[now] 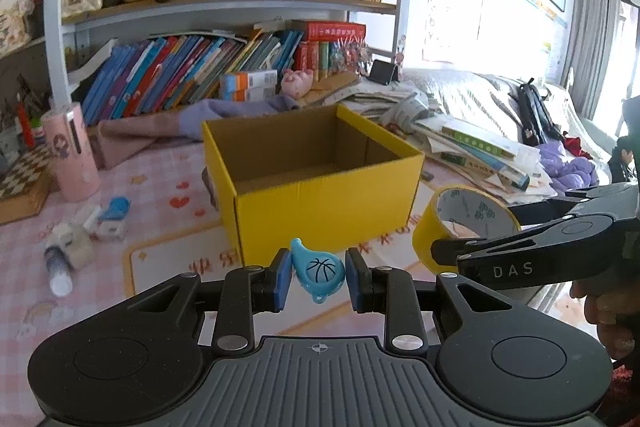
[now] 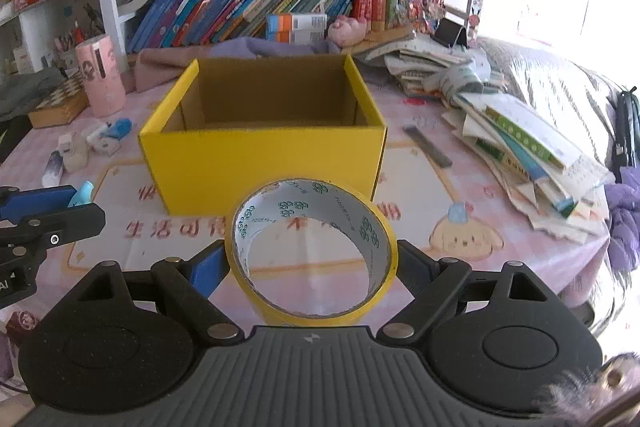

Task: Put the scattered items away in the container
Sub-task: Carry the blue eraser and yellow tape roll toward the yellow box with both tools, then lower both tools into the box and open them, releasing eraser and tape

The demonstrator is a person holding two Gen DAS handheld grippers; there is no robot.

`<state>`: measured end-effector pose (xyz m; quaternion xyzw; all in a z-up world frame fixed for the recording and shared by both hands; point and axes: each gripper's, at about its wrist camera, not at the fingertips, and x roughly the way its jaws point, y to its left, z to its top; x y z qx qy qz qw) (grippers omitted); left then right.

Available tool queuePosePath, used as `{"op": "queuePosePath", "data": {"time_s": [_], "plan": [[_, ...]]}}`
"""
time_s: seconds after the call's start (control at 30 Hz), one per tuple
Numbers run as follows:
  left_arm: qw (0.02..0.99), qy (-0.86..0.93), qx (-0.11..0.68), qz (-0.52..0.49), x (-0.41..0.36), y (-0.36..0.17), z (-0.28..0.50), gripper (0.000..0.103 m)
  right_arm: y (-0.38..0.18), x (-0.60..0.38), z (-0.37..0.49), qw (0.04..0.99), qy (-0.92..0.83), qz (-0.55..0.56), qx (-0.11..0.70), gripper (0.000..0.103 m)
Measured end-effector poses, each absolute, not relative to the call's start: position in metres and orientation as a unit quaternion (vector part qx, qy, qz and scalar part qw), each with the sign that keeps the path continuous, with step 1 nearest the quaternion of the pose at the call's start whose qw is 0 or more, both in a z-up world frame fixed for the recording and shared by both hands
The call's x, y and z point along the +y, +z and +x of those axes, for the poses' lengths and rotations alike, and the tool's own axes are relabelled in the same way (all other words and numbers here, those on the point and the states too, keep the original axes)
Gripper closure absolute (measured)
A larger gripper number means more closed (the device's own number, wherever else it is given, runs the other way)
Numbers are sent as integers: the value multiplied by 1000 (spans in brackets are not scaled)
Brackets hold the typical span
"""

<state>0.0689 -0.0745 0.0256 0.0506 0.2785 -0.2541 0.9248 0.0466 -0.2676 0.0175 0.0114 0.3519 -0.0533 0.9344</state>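
Observation:
An open yellow cardboard box point(image 1: 320, 203) point(image 2: 260, 163) stands on the pink tablecloth, nothing visible inside. My left gripper point(image 1: 318, 277) is shut on a small light-blue whistle point(image 1: 320, 271) with a basketball print, held in front of the box's near wall. My right gripper point(image 2: 312, 267) is shut on a yellow tape roll point(image 2: 312, 251) point(image 1: 460, 227), its pads pressing both sides, also just short of the box. In the right wrist view the left gripper point(image 2: 44, 205) shows at the left edge with the whistle point(image 2: 82, 193).
Left of the box lie a blue-and-white small item point(image 1: 110, 215) point(image 2: 110, 133), a white fluffy thing point(image 1: 74, 241) and a tube point(image 1: 60, 271). A pink cylinder point(image 1: 70, 155) and a chessboard point(image 1: 20, 183) stand further left. A metal ruler point(image 2: 426, 145) and stacked books point(image 2: 520, 147) lie right.

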Motion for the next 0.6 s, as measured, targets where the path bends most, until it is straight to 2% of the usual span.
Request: {"op": "queuePosePath", "data": {"time_s": [0.4, 0.6], "plan": [[940, -233, 241, 61, -98, 42, 139, 76, 50, -295, 129, 955, -20, -29, 295, 16], [940, -228, 243, 77, -111, 43, 181, 75, 51, -304, 183, 954, 21, -58, 293, 16]]}}
